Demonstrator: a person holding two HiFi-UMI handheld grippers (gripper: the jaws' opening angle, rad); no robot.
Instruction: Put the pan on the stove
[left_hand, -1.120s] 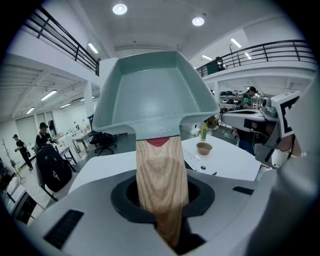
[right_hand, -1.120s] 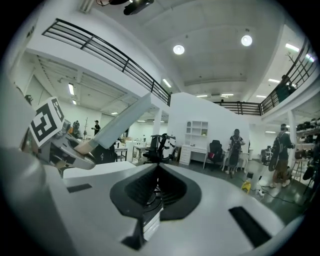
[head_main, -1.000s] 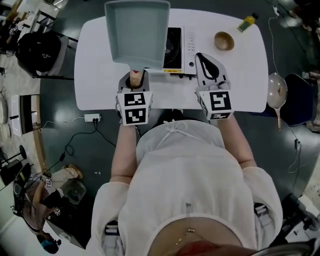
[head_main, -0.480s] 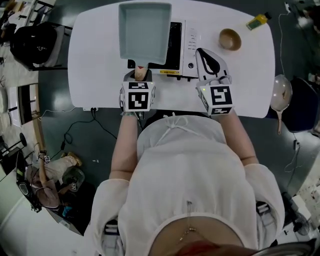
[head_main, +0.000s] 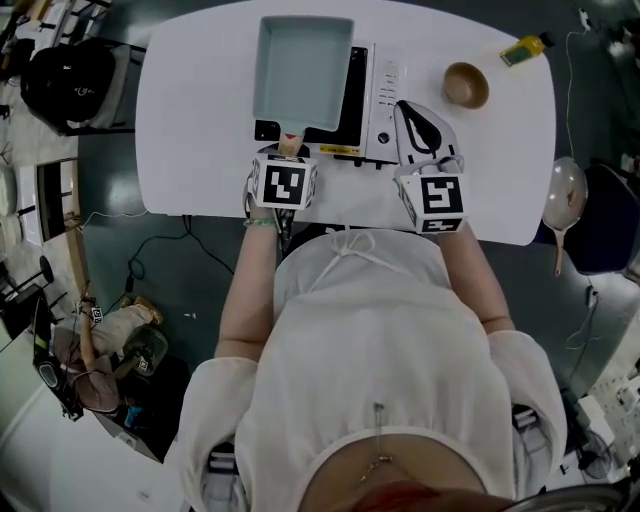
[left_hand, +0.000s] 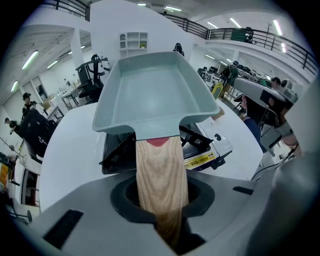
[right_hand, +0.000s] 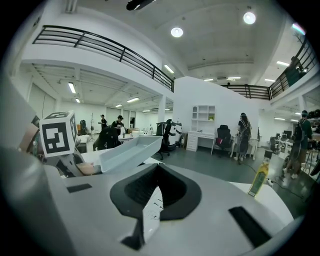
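A grey-blue rectangular pan (head_main: 303, 70) with a wooden handle (left_hand: 161, 175) hangs over the black stove (head_main: 356, 100) on the white table (head_main: 190, 120). My left gripper (head_main: 288, 150) is shut on the handle at the stove's near edge. In the left gripper view the pan (left_hand: 155, 95) tilts up away from me, with the stove (left_hand: 200, 145) showing beneath it; whether they touch I cannot tell. My right gripper (head_main: 408, 112) is shut and holds nothing, just right of the stove's white control panel. The right gripper view shows the pan (right_hand: 131, 152) to its left.
A wooden bowl (head_main: 467, 85) and a yellow bottle (head_main: 527, 48) stand at the table's far right. A pale ladle-like utensil (head_main: 556, 195) lies off the table's right end. A dark chair with a bag (head_main: 70, 80) stands to the left. People move in the background.
The pan has come down and shifted right, from beside the stove to over it, with the left gripper following. The right gripper has lowered slightly and stays shut.
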